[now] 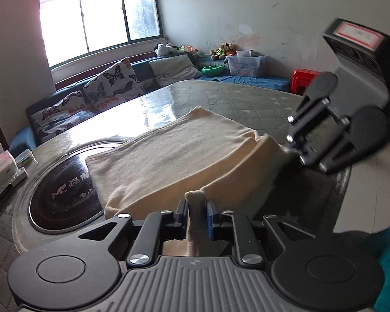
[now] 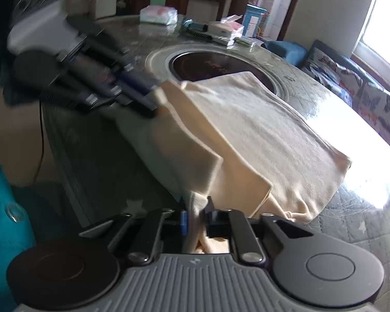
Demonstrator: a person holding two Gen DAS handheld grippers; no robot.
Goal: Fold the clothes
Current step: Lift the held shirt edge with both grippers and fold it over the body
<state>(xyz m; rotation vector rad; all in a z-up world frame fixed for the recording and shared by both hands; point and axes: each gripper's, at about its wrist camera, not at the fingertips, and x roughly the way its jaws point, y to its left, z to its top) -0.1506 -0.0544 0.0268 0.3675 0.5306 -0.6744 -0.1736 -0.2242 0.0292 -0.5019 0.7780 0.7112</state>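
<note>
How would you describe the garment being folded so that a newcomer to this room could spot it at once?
Start at the round table with the dark glass cooktop sunk in its middle. Draped from the cooktop toward the near rim lies the cream garment, pinched by the left gripper and right gripper. It is the only plain pale cloth there.
</note>
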